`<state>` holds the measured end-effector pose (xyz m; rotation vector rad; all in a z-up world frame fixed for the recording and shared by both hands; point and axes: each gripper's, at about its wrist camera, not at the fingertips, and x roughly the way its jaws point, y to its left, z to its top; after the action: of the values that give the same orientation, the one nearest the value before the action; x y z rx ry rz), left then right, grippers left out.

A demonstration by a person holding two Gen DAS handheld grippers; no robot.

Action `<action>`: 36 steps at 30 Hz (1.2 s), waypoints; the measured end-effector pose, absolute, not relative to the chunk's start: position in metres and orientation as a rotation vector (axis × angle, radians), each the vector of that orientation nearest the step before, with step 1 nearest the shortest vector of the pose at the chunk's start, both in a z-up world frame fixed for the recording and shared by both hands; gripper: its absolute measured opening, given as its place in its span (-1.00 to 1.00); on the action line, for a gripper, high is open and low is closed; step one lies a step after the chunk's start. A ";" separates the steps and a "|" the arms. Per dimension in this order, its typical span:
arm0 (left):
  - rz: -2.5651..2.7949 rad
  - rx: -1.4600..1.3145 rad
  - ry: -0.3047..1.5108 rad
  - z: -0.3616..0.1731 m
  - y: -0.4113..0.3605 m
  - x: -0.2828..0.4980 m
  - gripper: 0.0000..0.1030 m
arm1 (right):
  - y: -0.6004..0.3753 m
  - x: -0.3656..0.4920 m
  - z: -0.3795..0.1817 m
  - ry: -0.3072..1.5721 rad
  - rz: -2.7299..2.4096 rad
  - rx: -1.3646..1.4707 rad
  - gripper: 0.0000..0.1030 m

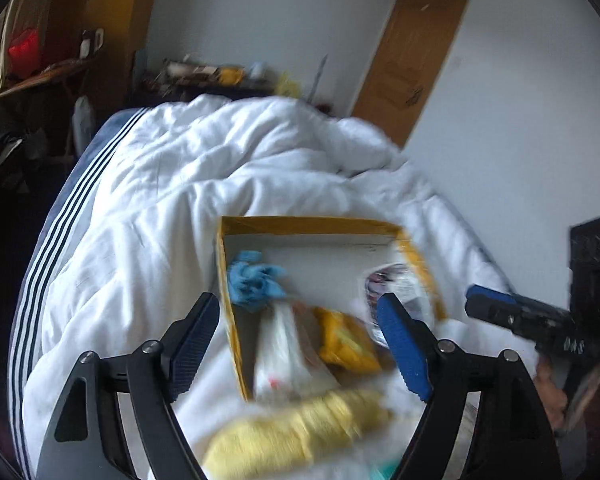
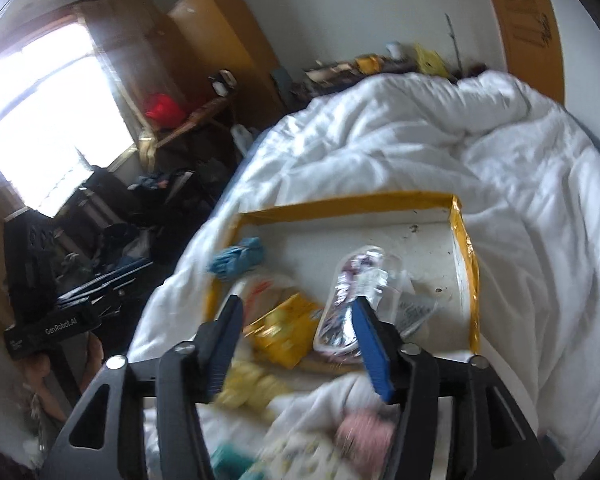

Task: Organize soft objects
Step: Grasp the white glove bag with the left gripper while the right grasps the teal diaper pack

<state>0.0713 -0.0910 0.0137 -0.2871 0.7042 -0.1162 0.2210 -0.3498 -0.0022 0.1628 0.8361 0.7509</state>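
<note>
Both grippers hover over the near edge of the box (image 2: pixel 466 248), jaws spread, empty: left gripper (image 1: pixel 300 340), right gripper (image 2: pixel 296 340). "GenRobot.AI" readable on left unit. Blue cloth (image 2: pixel 238 260) in box's far-left corner; yellow cloth (image 1: pixel 292 432) outside its near edge.

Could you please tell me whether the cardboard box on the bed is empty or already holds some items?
It already holds items. The cardboard box contains a blue cloth, a yellow packet and a clear plastic package; part of its white floor remains bare.
</note>
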 end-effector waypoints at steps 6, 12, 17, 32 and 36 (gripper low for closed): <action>-0.125 -0.328 0.687 0.002 -0.093 -0.030 0.69 | -0.390 0.129 0.014 0.736 0.906 0.138 0.65; -0.232 -0.455 0.851 -0.046 -0.088 -0.069 0.69 | -0.412 0.077 -0.045 0.862 0.971 0.212 0.65; -0.271 -0.364 0.828 -0.035 -0.098 -0.094 0.69 | -0.385 0.076 -0.057 0.932 1.021 0.140 0.65; -0.379 -0.230 0.921 -0.065 -0.107 -0.119 0.70 | -0.316 0.113 -0.093 1.220 0.986 0.058 0.65; -0.371 -0.173 0.929 -0.076 -0.118 -0.113 0.77 | -0.306 0.113 -0.091 1.214 0.971 0.023 0.65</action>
<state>-0.1126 -0.1179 -0.0764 -0.1731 0.9289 -0.3709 0.1127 -0.3062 -0.0911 0.0233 1.2143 0.9714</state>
